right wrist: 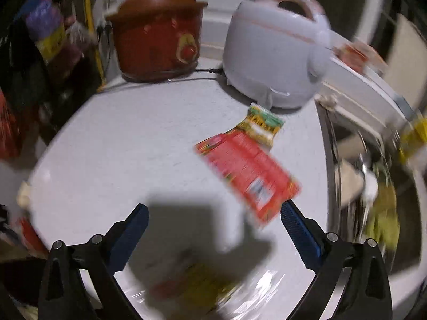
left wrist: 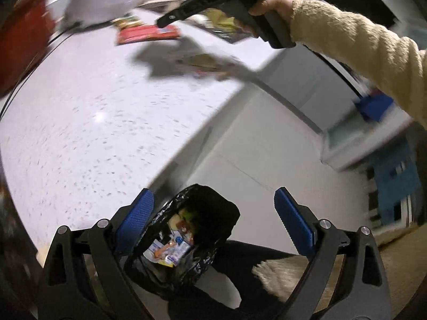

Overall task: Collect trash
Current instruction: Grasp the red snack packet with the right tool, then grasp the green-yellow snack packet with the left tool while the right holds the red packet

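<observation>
Left wrist view: my left claw [left wrist: 213, 218] stands wide open with nothing between its blue pads, above a black-lined trash bin [left wrist: 184, 242] on the floor beside the white counter [left wrist: 93, 122]; wrappers lie inside it. My right hand [left wrist: 269, 5] in a cream sleeve holds the other claw over the counter. In the right wrist view, my right claw [right wrist: 213, 229] is spread wide and empty too. A red packet [right wrist: 248, 176] lies on the counter just beyond it, touching a green-yellow packet [right wrist: 263, 128] near the white rice cooker [right wrist: 275, 53]. A blurred yellowish wrapper [right wrist: 202, 285] lies under the claw.
</observation>
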`<state>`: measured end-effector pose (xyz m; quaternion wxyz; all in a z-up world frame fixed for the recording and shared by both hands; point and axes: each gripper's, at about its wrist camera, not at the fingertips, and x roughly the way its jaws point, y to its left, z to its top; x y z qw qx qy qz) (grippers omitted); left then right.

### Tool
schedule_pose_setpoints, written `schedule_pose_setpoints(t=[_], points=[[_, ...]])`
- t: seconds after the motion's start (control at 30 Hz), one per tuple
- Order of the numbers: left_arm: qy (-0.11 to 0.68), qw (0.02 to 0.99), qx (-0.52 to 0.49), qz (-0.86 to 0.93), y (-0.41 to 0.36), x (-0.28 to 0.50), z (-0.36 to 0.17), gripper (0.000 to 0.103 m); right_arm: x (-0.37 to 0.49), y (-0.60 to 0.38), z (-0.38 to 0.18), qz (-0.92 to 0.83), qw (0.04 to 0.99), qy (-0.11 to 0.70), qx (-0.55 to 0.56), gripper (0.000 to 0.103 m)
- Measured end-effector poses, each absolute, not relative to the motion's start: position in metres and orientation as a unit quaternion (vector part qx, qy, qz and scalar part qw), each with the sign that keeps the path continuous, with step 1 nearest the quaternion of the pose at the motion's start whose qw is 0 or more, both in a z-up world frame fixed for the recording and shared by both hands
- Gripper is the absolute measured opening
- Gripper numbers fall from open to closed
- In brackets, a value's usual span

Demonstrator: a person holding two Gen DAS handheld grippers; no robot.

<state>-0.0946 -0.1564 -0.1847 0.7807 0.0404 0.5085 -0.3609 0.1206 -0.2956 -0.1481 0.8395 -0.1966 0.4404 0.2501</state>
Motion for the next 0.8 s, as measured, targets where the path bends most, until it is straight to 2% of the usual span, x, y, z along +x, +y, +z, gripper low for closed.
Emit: schedule_pose_setpoints(t=[0.13,0.23,0.37,0.43,0.5,0.53,0.6,0.67,0.8], points=[[0.528,0.795,-0.033,-0.298,-0.163,-0.073,-0.184,0.090,0.184,-0.305,-0.183,0.298,0.795,0.472,-0.236,0.097],[0.529,0.806,-0.076,-0.253,-0.168,-0.061,-0.180,0.090,0.197,-0.308,-0.195,0.340,0.765,0.491,-0.240,0.088],[0.530,0.817,-0.088,-0.212,-0.170,-0.052,-0.171,0.090,0.198,-0.306,-0.202,0.379,0.748,0.482,-0.255,0.088],[0.525,0.825,-0.090,-0.187,-0.166,-0.041,-0.167,0.090,0.198,-0.310,-0.198,0.393,0.750,0.469,-0.250,0.073],[0.521,0.832,-0.092,-0.166,-0.161,-0.029,-0.164,0.090,0.201,-0.317,-0.194,0.392,0.755,0.469,-0.236,0.050],[0.519,0.835,-0.092,-0.158,-0.158,-0.022,-0.165,0.090,0.199,-0.321,-0.192,0.393,0.758,0.465,-0.236,0.046],[0.513,0.842,-0.091,-0.140,-0.153,-0.012,-0.161,0.090,0.193,-0.330,-0.187,0.392,0.764,0.463,-0.222,0.027],[0.508,0.847,-0.093,-0.124,-0.148,0.000,-0.156,0.090,0.185,-0.342,-0.181,0.390,0.774,0.457,-0.200,0.022],[0.501,0.852,-0.085,-0.125,-0.154,0.029,-0.152,0.090,0.160,-0.372,-0.167,0.397,0.794,0.435,-0.147,0.022]])
